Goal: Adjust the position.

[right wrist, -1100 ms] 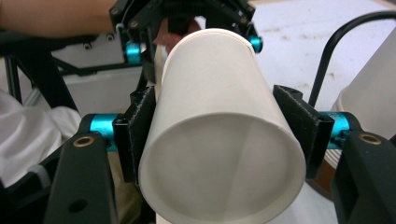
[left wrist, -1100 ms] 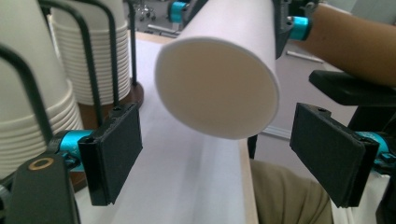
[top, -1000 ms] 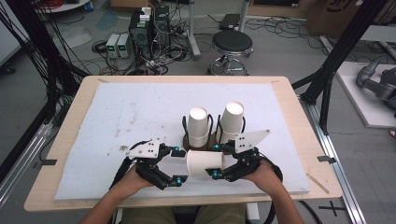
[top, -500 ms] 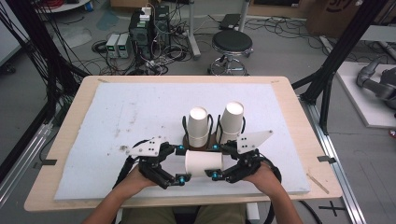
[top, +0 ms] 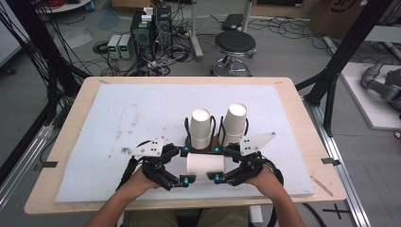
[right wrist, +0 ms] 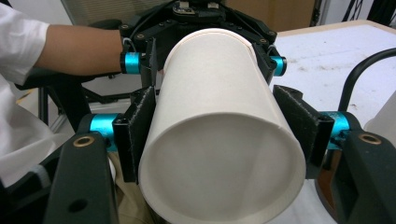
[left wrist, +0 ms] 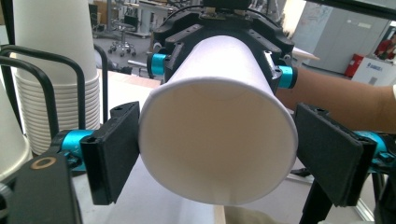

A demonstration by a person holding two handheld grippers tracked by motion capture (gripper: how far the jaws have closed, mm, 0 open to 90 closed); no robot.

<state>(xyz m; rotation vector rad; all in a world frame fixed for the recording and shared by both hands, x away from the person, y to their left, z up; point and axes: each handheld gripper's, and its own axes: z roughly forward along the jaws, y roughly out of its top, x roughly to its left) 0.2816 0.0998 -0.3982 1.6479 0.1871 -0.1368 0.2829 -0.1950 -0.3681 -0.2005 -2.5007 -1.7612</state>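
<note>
A white paper cup [top: 204, 165] lies on its side just above the white foam mat, held between my two grippers. My left gripper [top: 187, 165] is shut on its open-mouth end; in the left gripper view both black pads [left wrist: 114, 149] press the cup [left wrist: 219, 84] at the rim. My right gripper [top: 216, 164] is shut on the base end, its pads [right wrist: 140, 135] squeezing the cup [right wrist: 215, 84] from either side. Each gripper view shows the other gripper clamping the far end.
Just beyond the grippers, a black wire holder [top: 215, 142] carries two upright stacks of paper cups [top: 201, 127] [top: 234, 123]. The white foam mat [top: 118, 118] covers most of the wooden table [top: 71, 118]. A stool [top: 235, 45] and cables stand on the floor behind.
My left gripper has shifted slightly right, closing in on the cup's mouth end. The cup and the right gripper have hardly moved.
</note>
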